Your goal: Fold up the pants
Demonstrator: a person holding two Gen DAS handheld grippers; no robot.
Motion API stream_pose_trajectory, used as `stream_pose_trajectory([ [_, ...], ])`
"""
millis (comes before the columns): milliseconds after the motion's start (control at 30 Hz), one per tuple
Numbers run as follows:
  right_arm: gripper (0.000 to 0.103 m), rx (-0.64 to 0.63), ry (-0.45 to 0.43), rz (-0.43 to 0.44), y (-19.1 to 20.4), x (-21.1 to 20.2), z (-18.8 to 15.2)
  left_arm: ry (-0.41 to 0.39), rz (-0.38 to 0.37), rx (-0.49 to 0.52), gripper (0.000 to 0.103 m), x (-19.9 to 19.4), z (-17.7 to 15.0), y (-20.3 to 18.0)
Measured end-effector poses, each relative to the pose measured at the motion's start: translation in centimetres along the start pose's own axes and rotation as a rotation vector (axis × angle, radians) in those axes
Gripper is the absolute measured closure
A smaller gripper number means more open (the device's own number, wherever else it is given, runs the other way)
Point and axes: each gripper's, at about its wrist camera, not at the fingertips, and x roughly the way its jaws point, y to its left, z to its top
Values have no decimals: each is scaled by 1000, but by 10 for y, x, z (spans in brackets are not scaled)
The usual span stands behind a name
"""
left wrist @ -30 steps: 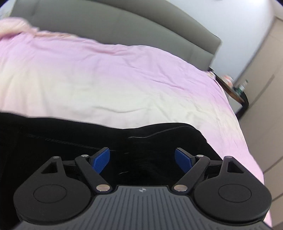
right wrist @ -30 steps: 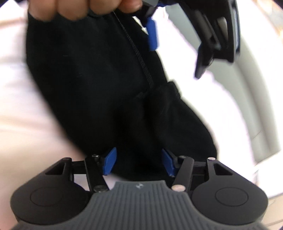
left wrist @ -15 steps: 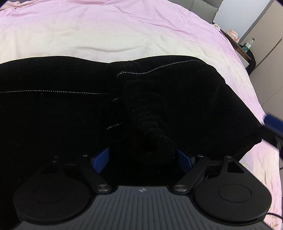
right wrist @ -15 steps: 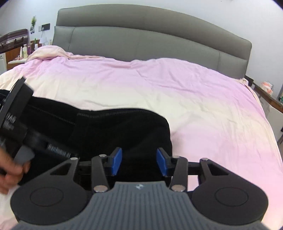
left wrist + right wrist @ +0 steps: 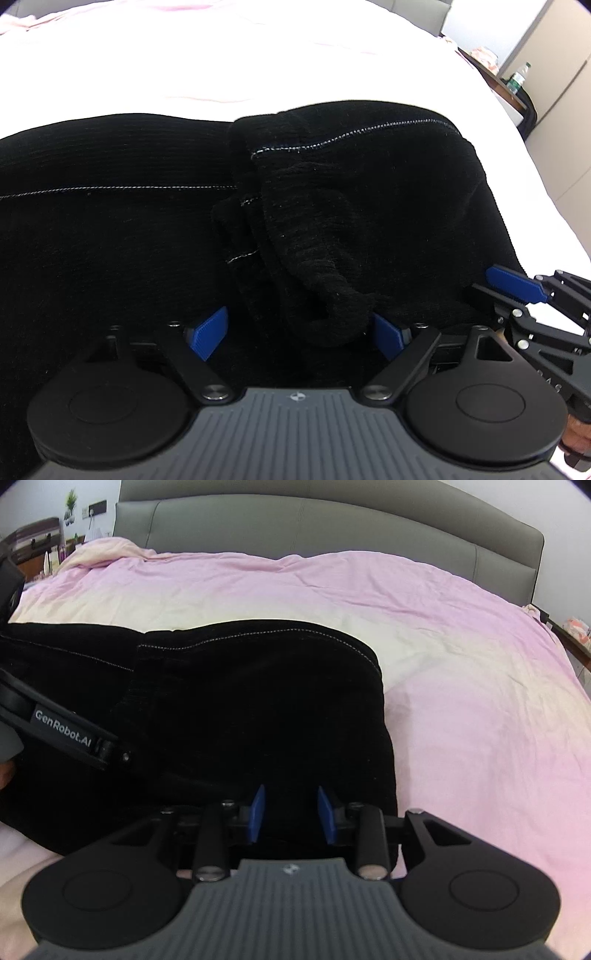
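On pink sheet point(image 5: 461, 664) | black ribbed pants point(image 5: 110, 229) bunched | white stitching

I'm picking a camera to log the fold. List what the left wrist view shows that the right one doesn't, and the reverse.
Left wrist only: the bunched fold of fabric between the open left gripper, a bottle, and the right gripper's blue finger at the pants' edge.

Right wrist only: the grey headboard and a plant.

Both: black pants on the pink bedding.
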Motion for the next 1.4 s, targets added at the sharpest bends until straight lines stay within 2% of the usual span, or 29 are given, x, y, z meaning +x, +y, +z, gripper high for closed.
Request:
stream_pose_trajectory([
  [67,74,-22,-3,-20,9,-3,11,-19,-1,-23,5,-8,6,2],
  [133,72,-44,-41,-44,17,-11,22,-63,-21,-31,5,-31,7,15],
  [167,66,-54,-70,-58,22,-20,20,-91,-5,-23,6,-45,7,21],
  [233,61,-72,-119,-76,34,-34,20,-147,90,-3,4,-77,3,39],
  [300,61,-67,-159,-85,46,-44,18,-188,100,-17,4,-107,-6,66],
  [367,61,-41,-175,-80,57,-49,18,-214,117,-115,4,-134,-19,100],
  [433,61,-4,-178,-69,70,-50,20,-248,140,-267,4,-158,-37,134],
  [500,61,32,-182,-62,85,-51,23,-295,116,-406,4,-177,-60,164],
  [600,61,83,-190,-26,109,-59,30,-371,69,-551,4,-198,-98,197],
  [767,61,127,-177,38,152,-73,40,-417,39,-745,4,-215,-158,246],
  [833,60,114,-169,56,173,-78,45,-418,44,-780,4,-218,-167,264],
  [933,59,50,-159,78,208,-81,52,-415,79,-821,4,-221,-173,282],
  [1167,56,-86,-97,106,283,-70,57,-420,33,-925,4,-216,-179,328],
  [1400,56,-108,-27,117,321,-42,49,-455,9,-965,4,-209,-180,353],
])
